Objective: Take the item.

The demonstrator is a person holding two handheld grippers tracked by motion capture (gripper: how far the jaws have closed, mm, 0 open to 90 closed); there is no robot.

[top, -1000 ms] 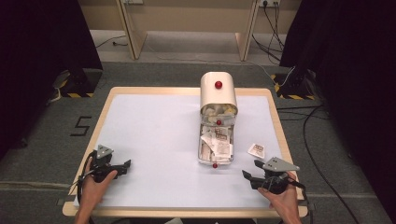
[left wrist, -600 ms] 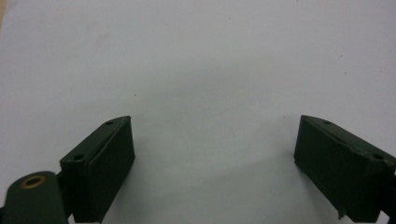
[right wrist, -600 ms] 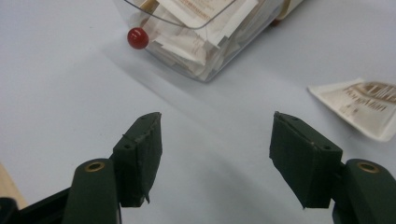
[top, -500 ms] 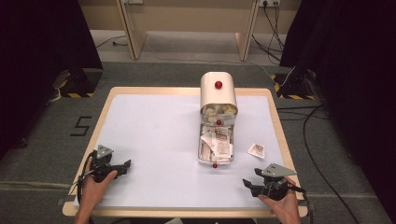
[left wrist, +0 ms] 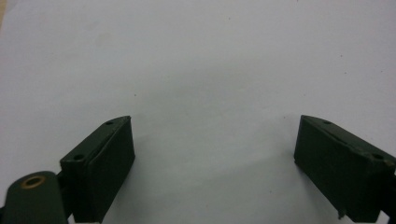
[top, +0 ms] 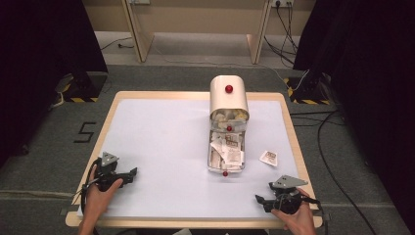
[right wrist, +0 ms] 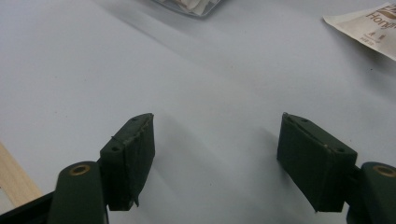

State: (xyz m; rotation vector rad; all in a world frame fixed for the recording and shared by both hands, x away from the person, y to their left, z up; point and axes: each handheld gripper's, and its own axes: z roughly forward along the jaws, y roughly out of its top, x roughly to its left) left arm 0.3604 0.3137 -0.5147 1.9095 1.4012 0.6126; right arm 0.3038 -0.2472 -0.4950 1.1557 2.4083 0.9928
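Observation:
A cream box (top: pixel 228 98) with red knobs stands at the table's far middle. In front of it lies a clear tray (top: pixel 226 152) full of paper sachets. One loose sachet (top: pixel 268 157) (right wrist: pixel 364 28) lies on the mat to the tray's right. My left gripper (top: pixel 128 175) (left wrist: pixel 212 163) rests near the front left corner, jaws wide open over bare mat. My right gripper (top: pixel 260 199) (right wrist: pixel 215 158) sits near the front right edge, open with nothing between its jaws, and the tray's corner (right wrist: pixel 196 5) is just ahead of it.
The white mat (top: pixel 161 142) covers a wooden table (top: pixel 198 95). Cables (top: pixel 333 147) run over the grey floor at the right. Dark curtains hang on both sides, and a wooden frame (top: pixel 195 24) stands behind the table.
My right gripper has drawn back toward the table's front edge, away from the loose sachet. The left gripper has stayed put.

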